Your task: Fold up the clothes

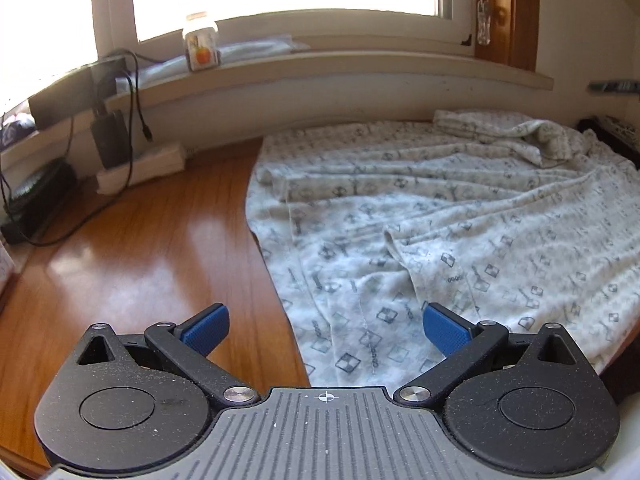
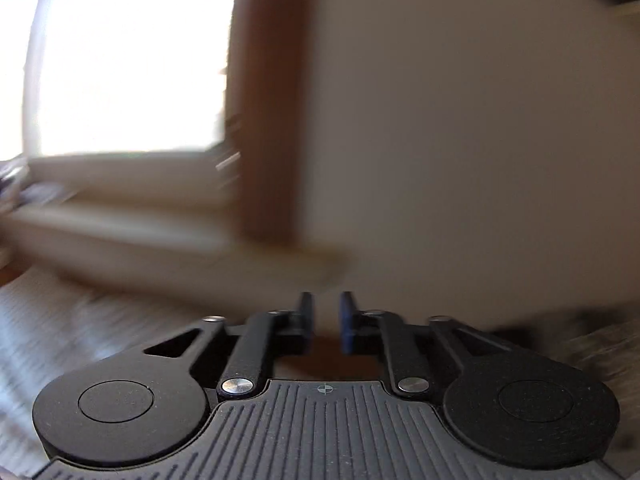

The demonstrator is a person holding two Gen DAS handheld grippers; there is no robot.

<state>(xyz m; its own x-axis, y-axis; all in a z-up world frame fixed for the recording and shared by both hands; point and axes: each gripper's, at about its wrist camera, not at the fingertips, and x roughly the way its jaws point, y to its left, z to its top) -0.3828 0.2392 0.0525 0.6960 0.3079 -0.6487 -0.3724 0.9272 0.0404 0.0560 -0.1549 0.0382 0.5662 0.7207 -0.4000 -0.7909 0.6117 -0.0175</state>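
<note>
Pyjama garment (image 1: 460, 216) lies rumpled on table (image 1: 152, 248). Left tool (image 1: 326, 330) wide, empty; right tool (image 2: 326, 320) narrow gap, empty. Risk: pinching doubled layers skews the fold.

Left tool (image 1: 326, 330): black linkage arms, silver screws, blue ribbed pads (image 1: 206, 330), grey ridged base with crosshair mark. Right tool (image 2: 326, 322) alike.
</note>
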